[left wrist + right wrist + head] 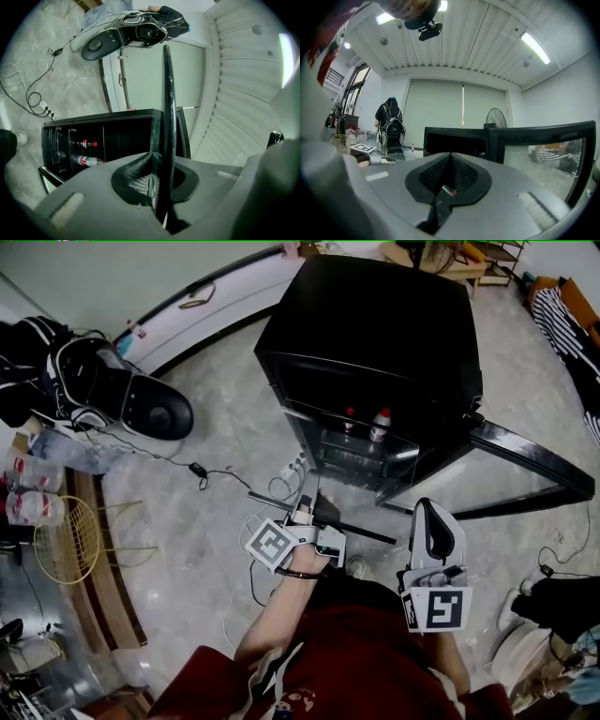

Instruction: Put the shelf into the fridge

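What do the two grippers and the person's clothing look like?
Both the left gripper and the right gripper have grey-white bodies with black parts, and each carries a white cube with black square markers. Their jaw pads are black and ribbed. The person wears a dark red top with white print.

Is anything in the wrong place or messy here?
Yes. The shelf is outside the fridge: the left gripper is clamped on it in front of the opening, and the door stands wide open. A loose cable and a power strip sprawl on the floor beside the fridge.
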